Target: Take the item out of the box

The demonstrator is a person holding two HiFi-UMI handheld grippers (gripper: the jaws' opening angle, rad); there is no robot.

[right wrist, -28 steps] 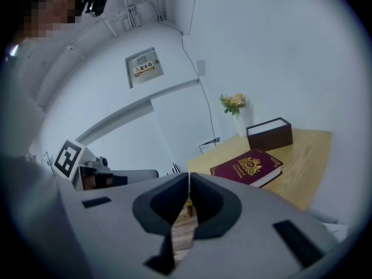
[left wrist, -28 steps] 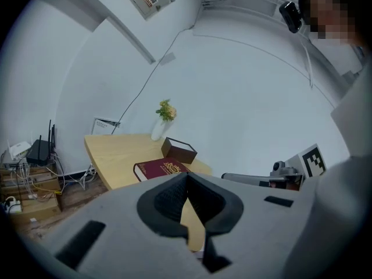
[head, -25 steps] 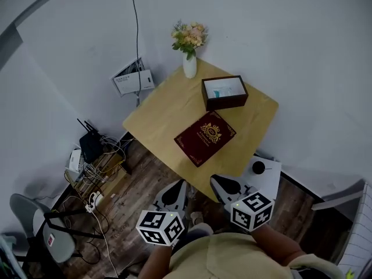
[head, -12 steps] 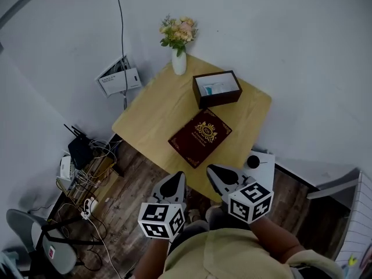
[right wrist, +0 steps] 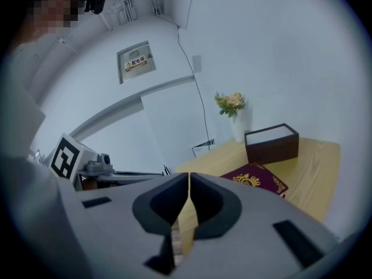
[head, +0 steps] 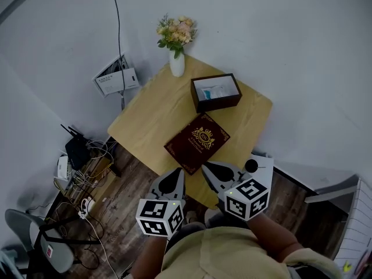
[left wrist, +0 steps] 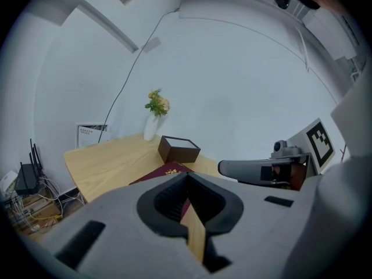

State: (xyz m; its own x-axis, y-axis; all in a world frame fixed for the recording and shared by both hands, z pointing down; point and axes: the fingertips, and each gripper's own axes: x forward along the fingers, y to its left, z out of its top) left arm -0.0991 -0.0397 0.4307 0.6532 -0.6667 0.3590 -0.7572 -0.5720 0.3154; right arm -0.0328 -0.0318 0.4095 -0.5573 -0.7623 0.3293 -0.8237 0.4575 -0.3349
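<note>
An open dark brown box [head: 216, 93] stands on the far part of the wooden table [head: 145, 118], with a white and pale blue item [head: 214, 89] inside. Its dark red lid with a gold emblem [head: 197, 142] lies flat nearer to me. My left gripper [head: 174, 174] and right gripper [head: 207, 168] hang side by side at the table's near edge, both shut and holding nothing. The left gripper view shows the left gripper [left wrist: 187, 176], the box [left wrist: 179, 150] and the lid [left wrist: 170, 170] ahead. In the right gripper view the right gripper [right wrist: 189, 175] points at the lid [right wrist: 256, 178] and box [right wrist: 271, 143].
A white vase of flowers [head: 176, 63] stands at the table's far corner. A small white stand with a black object [head: 260, 167] sits right of the table. A router and cables [head: 81, 156] lie on the floor at the left, with a grey chair [head: 35, 240] nearer.
Both grippers have moved forward to the table's near edge, their tips now close to the lid. The table sits a little further left in the head view.
</note>
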